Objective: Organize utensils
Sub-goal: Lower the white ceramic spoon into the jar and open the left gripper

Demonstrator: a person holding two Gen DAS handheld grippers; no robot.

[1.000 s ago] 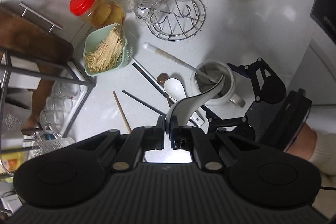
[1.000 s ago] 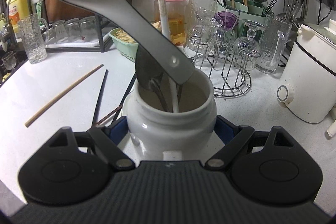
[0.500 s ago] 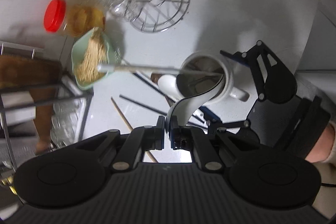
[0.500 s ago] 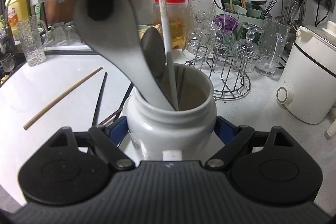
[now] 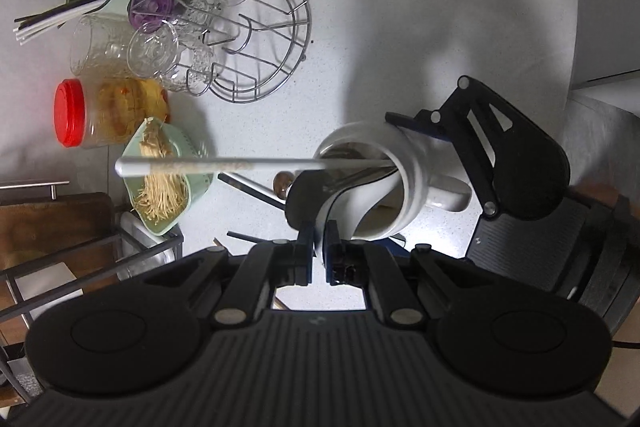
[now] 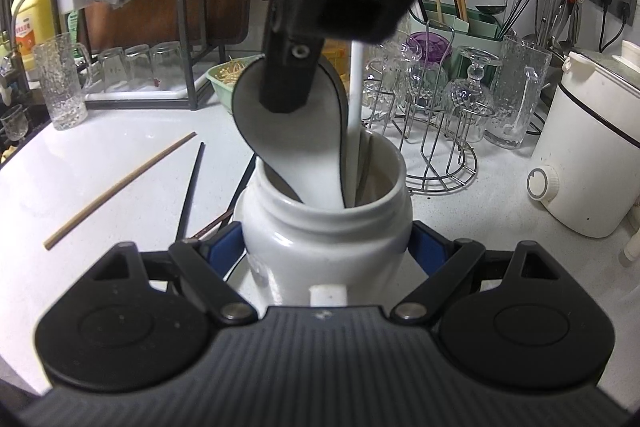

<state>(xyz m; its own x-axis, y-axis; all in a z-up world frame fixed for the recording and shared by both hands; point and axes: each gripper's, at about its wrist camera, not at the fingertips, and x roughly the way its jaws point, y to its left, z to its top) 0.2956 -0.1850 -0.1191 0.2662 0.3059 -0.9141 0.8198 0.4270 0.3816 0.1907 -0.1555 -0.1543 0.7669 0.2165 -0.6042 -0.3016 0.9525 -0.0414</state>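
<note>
Your left gripper is pinched nearly closed on the handle end of the white spoon, and the spoon's long axis runs from those jaws down and away into the mouth of the white jar. Its bowl end is already past the rim, leaning against the near-left side of the opening beside the long white stick that stands in the jar. So the jar lies directly ahead of and below your left gripper, along the spoon itself.

Your right gripper is spread wide around the jar's body, its blue pads against both sides, steadying it on the bench.

The release turns on that alignment: the spoon is tilted, not upright, so letting go should let it slide deeper and settle against the rim. How deep the bowl sits inside I can't quite tell. Loose chopsticks are left on the bench left of the jar.
</note>
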